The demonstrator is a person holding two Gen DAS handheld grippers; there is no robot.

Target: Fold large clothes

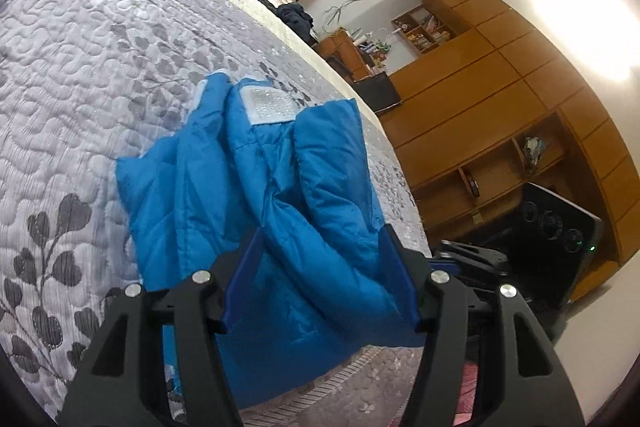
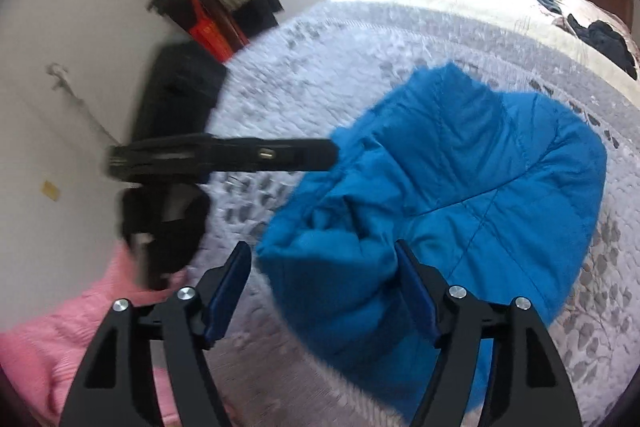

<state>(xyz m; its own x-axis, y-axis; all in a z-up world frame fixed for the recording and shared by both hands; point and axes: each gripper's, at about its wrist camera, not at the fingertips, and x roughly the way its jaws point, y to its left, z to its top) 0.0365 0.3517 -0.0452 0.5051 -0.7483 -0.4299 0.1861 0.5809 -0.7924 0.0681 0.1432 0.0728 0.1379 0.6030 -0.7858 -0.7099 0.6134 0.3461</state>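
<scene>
**Two tools over one blue jacket**

Two tools are in my hands, both above the bed [image 1: 100,39]. My left tool [image 1: 320,279] has its jaws spread wide, with a thick roll of the blue padded jacket [image 1: 248,187] lying between the blue pads [image 1: 244,279]; the fabric fills the gap, but I cannot tell whether the pads press on it. My right tool [image 2: 324,291] also stands apart: its right-hand pad rests against a bunched fold of the jacket, while the other pad is clear of the cloth, over the quilt. In the right wrist view the left tool shows from the side, its tip at the jacket's edge.

The jacket lies crumpled on the grey leaf-patterned quilt, near the bed's edge, a white sparkly patch [image 1: 268,105] facing up. Wooden shelving [image 1: 480,163] beside the bed has open cubbies holding small items too blurred to name. A pink garment [image 2: 60,339] lies near my right tool.
</scene>
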